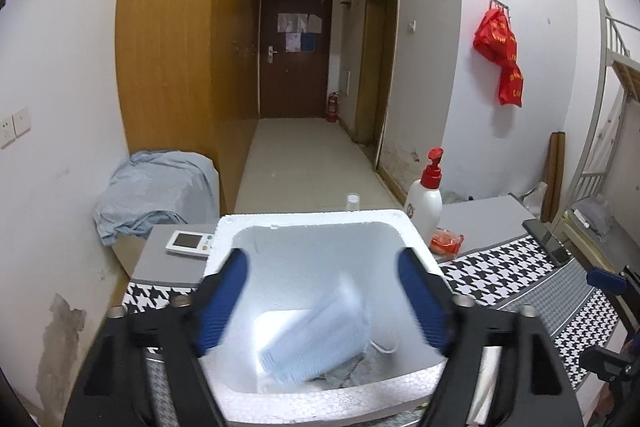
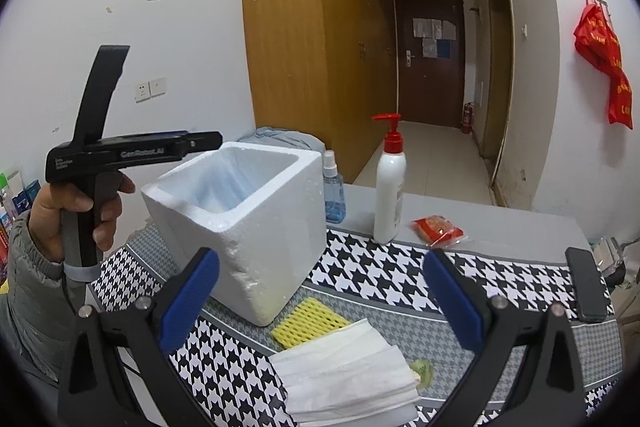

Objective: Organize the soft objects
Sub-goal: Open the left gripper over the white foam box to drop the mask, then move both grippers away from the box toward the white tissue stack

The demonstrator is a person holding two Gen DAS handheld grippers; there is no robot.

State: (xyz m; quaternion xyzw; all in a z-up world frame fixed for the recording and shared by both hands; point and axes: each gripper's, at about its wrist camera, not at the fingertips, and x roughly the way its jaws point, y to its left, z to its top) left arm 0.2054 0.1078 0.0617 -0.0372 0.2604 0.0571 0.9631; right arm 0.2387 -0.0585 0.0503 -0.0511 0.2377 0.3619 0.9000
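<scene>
Hovering over the foam box [image 1: 320, 227], the left gripper [image 1: 320, 299] has its blue fingers [image 1: 224, 299] spread wide, one near each side wall, holding nothing. Between and below them a pale blue mask [image 1: 320, 339], blurred, lies tilted inside the box, apart from both fingers, with a white ear loop [image 1: 384, 347] at its right and a grey cloth [image 1: 352, 371] under it. From the right wrist view the same box [image 2: 256, 227] stands on the houndstooth-covered worktop [image 2: 400, 279], and the left gripper [image 2: 208, 139], gripped by a hand [image 2: 80, 215], reaches over its rim. The right gripper [image 2: 320, 303] is also spread wide and empty; a stack of white tissues [image 2: 344, 371] lies on the worktop between its fingers [image 2: 192, 303], lower in view and touching neither. A yellow foam net [image 2: 308, 319] lies beside the tissues, against the box's base. Behind stand a pump bottle [image 2: 390, 183], a spray bottle [image 2: 332, 187] and a red packet [image 2: 438, 227].
</scene>
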